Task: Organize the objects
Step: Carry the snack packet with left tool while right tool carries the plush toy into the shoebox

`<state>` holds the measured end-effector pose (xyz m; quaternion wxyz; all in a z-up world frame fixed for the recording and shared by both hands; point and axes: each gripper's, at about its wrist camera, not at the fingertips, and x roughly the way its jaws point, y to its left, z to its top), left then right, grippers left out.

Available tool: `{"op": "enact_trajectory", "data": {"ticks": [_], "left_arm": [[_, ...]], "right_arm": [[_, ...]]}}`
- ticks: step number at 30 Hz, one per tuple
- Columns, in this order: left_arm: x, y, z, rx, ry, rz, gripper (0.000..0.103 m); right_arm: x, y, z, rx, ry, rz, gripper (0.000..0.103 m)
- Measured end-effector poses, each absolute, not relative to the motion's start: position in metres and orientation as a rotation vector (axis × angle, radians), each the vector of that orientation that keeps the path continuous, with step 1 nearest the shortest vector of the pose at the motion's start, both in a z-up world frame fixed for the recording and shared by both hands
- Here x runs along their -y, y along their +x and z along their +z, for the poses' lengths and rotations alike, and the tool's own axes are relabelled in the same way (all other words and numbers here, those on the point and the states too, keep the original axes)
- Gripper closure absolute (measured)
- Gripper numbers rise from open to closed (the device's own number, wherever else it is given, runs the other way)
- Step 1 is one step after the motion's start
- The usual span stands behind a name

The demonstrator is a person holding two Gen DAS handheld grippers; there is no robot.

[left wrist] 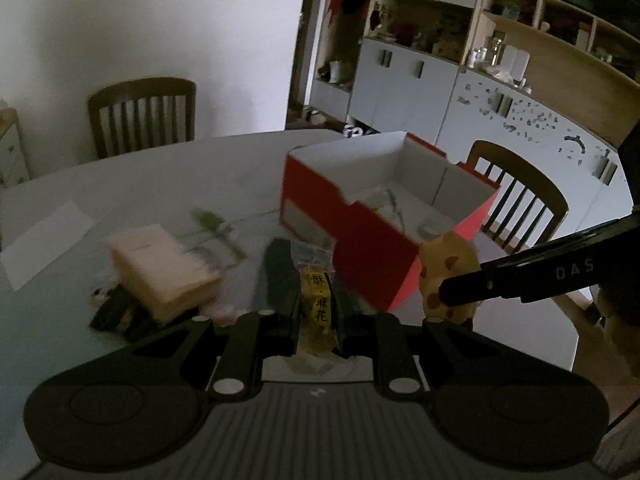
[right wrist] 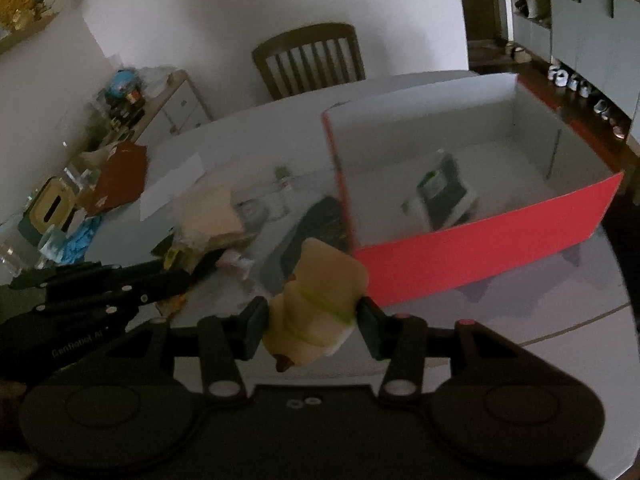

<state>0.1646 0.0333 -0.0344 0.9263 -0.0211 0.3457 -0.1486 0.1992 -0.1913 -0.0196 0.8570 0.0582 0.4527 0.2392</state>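
Snack packet (left wrist: pixel 317 304), yellow-labelled, sits clamped in the near-closed left gripper (left wrist: pixel 318 316). Right gripper (right wrist: pixel 312 326), jaws part-open, grips a cream spotted toy (right wrist: pixel 316 312). Red box (right wrist: pixel 472 248) lies just ahead, open-topped. Judged step: carrying both in; next, clear the near wall, then release.

**Both grippers loaded and angled down**

The left gripper (left wrist: pixel 318 300) points downward, its two fingers (left wrist: pixel 280 280) drawn close together and clamped on a thin packet. The right gripper (right wrist: pixel 312 320) tilts down more steeply, its jaws partly spread and pressing from both sides on a soft, bulkier item. In the left wrist view, the right gripper's finger reaches in from the right edge.
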Motion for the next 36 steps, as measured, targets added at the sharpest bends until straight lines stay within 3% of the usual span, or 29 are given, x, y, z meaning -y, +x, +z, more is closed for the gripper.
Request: {"op": "enact_trajectory", "data": {"ticks": [25, 36], "left_arm": [[0.094, 0.259, -0.033, -0.74, 0.012, -0.317, 0.086], [0.123, 0.319, -0.033, -0.777, 0.088, -0.275, 0.086]], "right_arm": [[0.295, 0.299, 0.0, -0.831, 0.12, 0.449, 0.055], [0.302, 0.344, -0.018, -0.842, 0.055, 0.436, 0.055]]}}
